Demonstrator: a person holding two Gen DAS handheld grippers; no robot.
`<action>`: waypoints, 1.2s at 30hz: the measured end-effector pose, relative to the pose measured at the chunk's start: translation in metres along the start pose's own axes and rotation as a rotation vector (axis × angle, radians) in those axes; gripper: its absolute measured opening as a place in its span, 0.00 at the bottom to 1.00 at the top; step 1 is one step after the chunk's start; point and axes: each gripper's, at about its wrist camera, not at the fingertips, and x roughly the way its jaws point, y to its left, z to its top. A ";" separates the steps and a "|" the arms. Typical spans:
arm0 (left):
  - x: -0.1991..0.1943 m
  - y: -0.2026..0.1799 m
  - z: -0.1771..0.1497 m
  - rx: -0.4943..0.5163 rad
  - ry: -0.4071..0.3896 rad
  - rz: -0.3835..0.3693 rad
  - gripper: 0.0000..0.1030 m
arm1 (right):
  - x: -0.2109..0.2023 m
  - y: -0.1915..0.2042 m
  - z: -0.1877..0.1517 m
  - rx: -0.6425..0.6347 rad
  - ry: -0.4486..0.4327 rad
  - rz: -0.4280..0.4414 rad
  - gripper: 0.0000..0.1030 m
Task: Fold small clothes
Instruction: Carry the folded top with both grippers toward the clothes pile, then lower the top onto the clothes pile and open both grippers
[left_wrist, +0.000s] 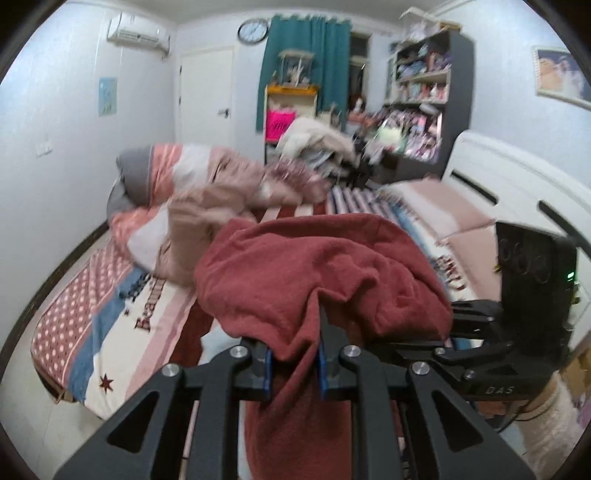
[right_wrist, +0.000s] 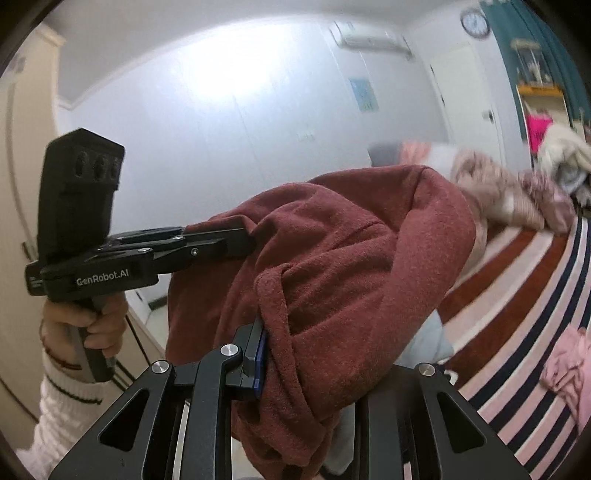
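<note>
A dark red fleece garment hangs bunched in the air above the bed, held between both grippers. In the left wrist view my left gripper is shut on a fold of it, blue pads pressing from both sides. My right gripper reaches into the cloth from the right. In the right wrist view the red garment drapes over my right gripper, which is shut on its edge. One blue pad shows; the other finger is hidden under cloth. My left gripper, held by a hand, grips the garment's far side.
Below lies a bed with a striped and dotted sheet. A pink quilt is heaped at its far end, with a pile of clothes beyond. A small pink garment lies on the stripes. A white headboard and a full bookshelf stand at right.
</note>
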 end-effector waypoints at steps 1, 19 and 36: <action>0.016 0.006 -0.003 0.022 0.023 0.016 0.15 | 0.012 -0.005 0.000 0.013 0.022 -0.009 0.17; 0.097 0.056 -0.019 -0.052 0.121 0.040 0.56 | 0.076 -0.064 -0.012 0.065 0.177 -0.078 0.64; -0.010 -0.009 -0.028 -0.099 -0.088 0.139 0.61 | -0.017 -0.060 -0.040 0.066 0.059 -0.111 0.69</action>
